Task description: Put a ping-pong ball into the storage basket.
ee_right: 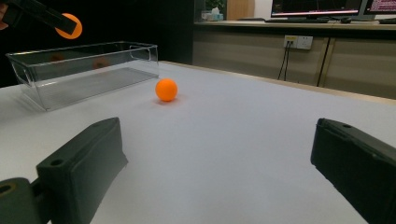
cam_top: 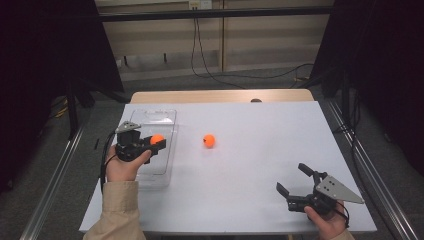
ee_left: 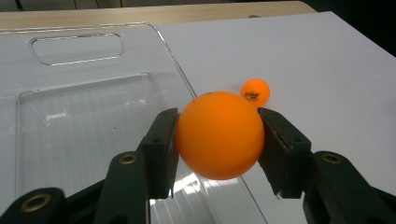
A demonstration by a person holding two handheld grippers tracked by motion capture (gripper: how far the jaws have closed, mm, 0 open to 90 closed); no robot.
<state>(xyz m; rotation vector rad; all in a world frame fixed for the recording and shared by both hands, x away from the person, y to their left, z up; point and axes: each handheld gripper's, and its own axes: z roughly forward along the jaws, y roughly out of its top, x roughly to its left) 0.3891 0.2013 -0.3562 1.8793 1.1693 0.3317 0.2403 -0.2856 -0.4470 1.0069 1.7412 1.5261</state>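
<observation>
gripping an orange ball (ee_left: 219,135), the left gripper (cam_top: 150,142) has both pads pressed against the ball's sides, one pad per side; ball sits squarely betw. the jaws, clear of the surface below. in the high view the left gripper is at the table's left side, held over the clear plastic tray (cam_top: 167,117), w/ the held ball above the tray's right half. in the left gripper view the ball hangs over the tray's right wall, approx. on the line where the wall meets the white table (cam_top: 260,150). in the right gripper view the held ball is up in the air, above the tray's rim, not touching it.

tray: transparent, rectangular, upright walls, cut-out handle at its far end; stands on the table near the left edge.

second orange ball (cam_top: 209,140): rests on the table, to the right of the tray, apart from it, near the table's middle. printed mark visible on it in the left gripper view.

right gripper (cam_top: 296,179): at the near right corner of the table, held in the person's right hand (cam_top: 327,222), jaws spread wide, nothing betw. them, pointing toward the table's middle. well apart from both balls and the tray.

left hand (cam_top: 122,167) w/ beige sleeve comes in from the lower left
</observation>
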